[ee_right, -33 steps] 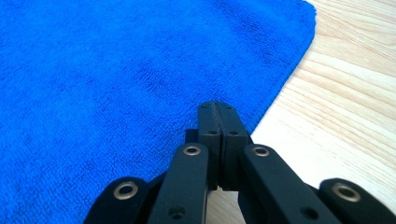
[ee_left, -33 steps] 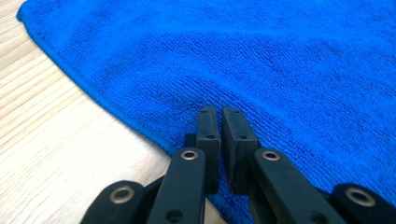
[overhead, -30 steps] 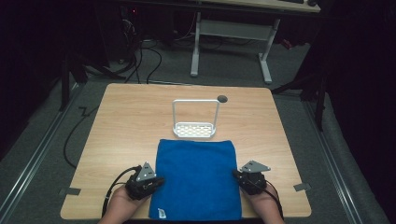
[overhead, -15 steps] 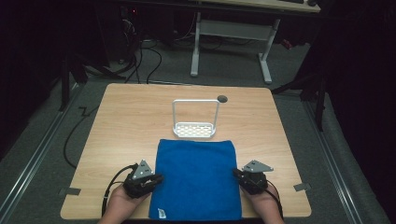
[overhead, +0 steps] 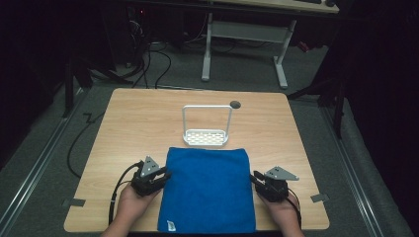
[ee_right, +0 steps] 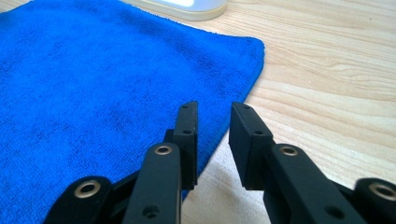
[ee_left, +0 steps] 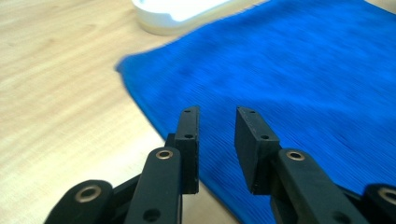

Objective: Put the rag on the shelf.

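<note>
Item: blue towel (overhead: pixel 207 190), one piece, spread flat on the desk (overhead: pixel 143 121) near its front edge, midway between the two hands
Towel surface: deep blue, fine ribbed pile, roughly square, corners rounded; a small white tag (overhead: pixel 171 225) at the near left corner
Towel far edge: lies just beside the white rack (overhead: pixel 207 137), which stands behind it toward the middle of the desk
Left hand-held gripper (overhead: pixel 164 176): at the towel's left edge, jaws parted by a narrow gap, having just been opening; nothing pinched between them
Right hand-held gripper (overhead: pixel 256 177): at the towel's right edge, jaws parted by a similar narrow gap, also just opened; nothing pinched between them
High view adds: the whole towel outline, both hands with their cables, the rack's tall wire handle, a round hole (overhead: pixel 235 104) in the desk behind the rack, another desk's white legs (overhead: pixel 207 47) on the floor beyond
Left gripper view adds: the jaws hang over the towel's left border, fabric directly beneath them, bare wood to the left; the rack's white base shows blurred at the top
Right gripper view adds: the towel's right border runs under the left jaw, the right jaw stands over bare wood; the far right corner of the towel lies flat, pile texture sharp
</note>
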